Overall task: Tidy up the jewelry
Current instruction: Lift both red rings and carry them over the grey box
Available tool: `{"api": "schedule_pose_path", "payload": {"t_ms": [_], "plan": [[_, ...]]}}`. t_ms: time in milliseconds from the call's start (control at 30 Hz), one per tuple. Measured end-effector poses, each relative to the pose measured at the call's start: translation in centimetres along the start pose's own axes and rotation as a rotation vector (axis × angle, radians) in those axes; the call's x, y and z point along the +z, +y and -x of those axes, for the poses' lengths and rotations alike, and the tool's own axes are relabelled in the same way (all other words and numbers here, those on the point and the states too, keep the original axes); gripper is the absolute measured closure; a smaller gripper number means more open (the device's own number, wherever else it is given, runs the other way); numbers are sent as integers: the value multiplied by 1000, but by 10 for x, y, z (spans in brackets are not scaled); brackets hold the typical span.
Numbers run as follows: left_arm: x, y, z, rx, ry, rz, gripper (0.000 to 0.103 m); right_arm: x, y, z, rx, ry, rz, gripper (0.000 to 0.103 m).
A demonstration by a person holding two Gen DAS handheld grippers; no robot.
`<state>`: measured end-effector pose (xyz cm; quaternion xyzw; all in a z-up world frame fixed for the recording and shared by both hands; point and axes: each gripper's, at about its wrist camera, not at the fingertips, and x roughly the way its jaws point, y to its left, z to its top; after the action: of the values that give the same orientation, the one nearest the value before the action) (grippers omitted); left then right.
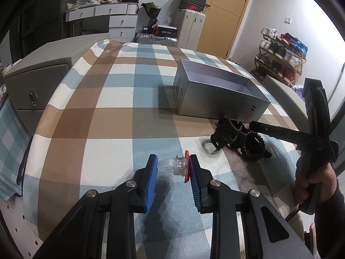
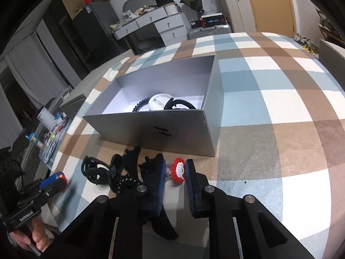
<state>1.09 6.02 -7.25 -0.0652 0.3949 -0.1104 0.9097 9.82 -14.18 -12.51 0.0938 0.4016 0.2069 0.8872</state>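
Note:
My left gripper [image 1: 172,167] is shut on a clear plastic ring with a red top [image 1: 177,166], held just above the checked tablecloth. In the right wrist view, my right gripper [image 2: 175,178] has its blue pads against a red and white beaded flower ring [image 2: 179,170], low over the cloth in front of the open grey box [image 2: 151,129]. The box holds a white round badge [image 2: 158,102], a black bead bracelet [image 2: 140,105] and a black hair clip [image 2: 180,104]. Black claw clips [image 2: 97,170] and a black spiral hair tie [image 2: 127,182] lie left of my right gripper.
A clear ring [image 1: 210,149] lies on the cloth by the claw clip [image 1: 228,136] and spiral tie [image 1: 255,149]. A hand [image 1: 312,179] holds the right gripper's handle at the right. The table's edge [image 1: 32,133] curves off left, with a grey cabinet [image 1: 36,82] beyond.

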Motion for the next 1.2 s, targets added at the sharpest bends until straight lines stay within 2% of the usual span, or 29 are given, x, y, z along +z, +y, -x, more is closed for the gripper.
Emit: {"api": "schedule_pose_path", "payload": {"t_ms": [367, 633, 867, 1000, 1200], "plan": [[8, -6, 10, 2, -29, -17, 80, -4, 0, 22, 8, -68, 11, 87], [23, -16, 16, -16, -55, -41, 80, -1, 9, 48, 56, -121, 37, 87], [47, -32, 17, -48, -90, -61, 80, 14, 27, 72, 119, -199, 72, 87], [63, -45, 16, -57, -122, -111, 80, 28, 35, 83, 150, -242, 95, 87], [91, -56, 7, -96, -155, -128, 80, 49, 33, 86, 149, -282, 106, 87]]}}
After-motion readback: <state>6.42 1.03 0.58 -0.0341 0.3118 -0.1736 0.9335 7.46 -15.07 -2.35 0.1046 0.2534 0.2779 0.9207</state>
